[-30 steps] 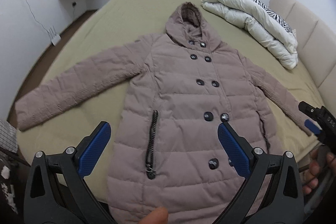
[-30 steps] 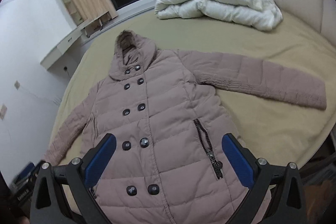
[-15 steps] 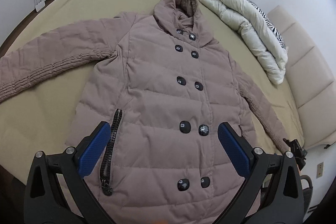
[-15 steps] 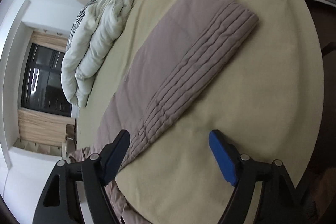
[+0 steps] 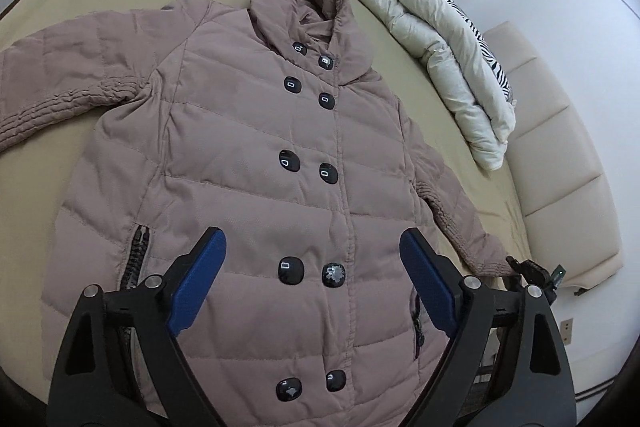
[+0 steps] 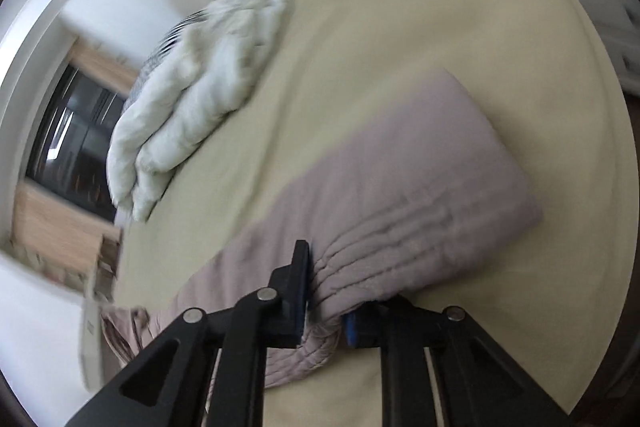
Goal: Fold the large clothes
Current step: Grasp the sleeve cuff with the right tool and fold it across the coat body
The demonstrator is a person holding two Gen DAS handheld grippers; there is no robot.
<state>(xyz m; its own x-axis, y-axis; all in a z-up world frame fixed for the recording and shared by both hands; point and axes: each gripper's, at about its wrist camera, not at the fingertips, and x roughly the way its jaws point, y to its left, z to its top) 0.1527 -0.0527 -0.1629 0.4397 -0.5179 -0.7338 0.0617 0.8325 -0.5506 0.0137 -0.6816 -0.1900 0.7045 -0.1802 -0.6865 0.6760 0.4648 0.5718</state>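
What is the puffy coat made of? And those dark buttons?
The coat looks like smooth, matte woven fabric over soft filling: stitched rows puff up between seams. What the filling is can't be seen. The buttons look like hard, glossy plastic, since light glints off them, though that's a guess.

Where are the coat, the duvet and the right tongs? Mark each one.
coat (image 5: 248, 187): left wrist view, on the quilted front left of the buttons.
duvet (image 5: 432, 47): left wrist view, on its white folded top.
right tongs (image 6: 326, 311): right wrist view, between the tips, closing on the coat's sleeve.
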